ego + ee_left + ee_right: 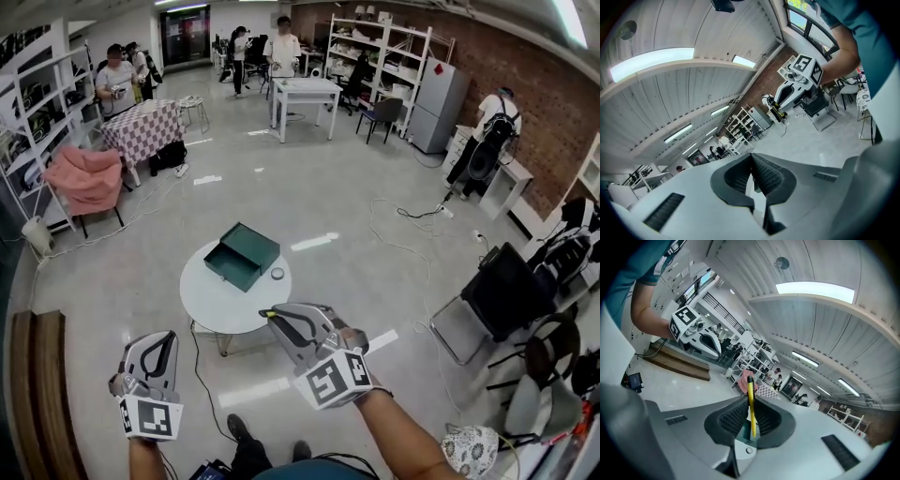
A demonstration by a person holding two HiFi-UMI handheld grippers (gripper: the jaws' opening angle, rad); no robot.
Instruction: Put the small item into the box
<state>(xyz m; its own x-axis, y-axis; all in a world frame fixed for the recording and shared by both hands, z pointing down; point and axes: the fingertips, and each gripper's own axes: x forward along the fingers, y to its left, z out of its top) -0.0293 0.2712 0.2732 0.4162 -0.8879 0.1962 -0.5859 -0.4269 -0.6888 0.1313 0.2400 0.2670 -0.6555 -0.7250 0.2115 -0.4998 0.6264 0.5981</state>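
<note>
**Stick clamped in my right tongs, box ahead and a little left**

My left tongs [752, 177] are closed on nothing. My right tongs [750, 416] are clamped on a thin yellow stick [750, 399], its long axis along the jaws and its tip poking past them. Only the right gripper view shows that grip; the head view gives a yellowish speck at the tips. The head view alone shows the green box [242, 255] on the round white worktop [202, 309]. It lies beyond my right tongs, which are the nearer pair, and slightly left, with a small ring [277, 274] just beside it.

Round table [220, 305]: green box [242, 255], maybe tape roll [277, 274].
</note>
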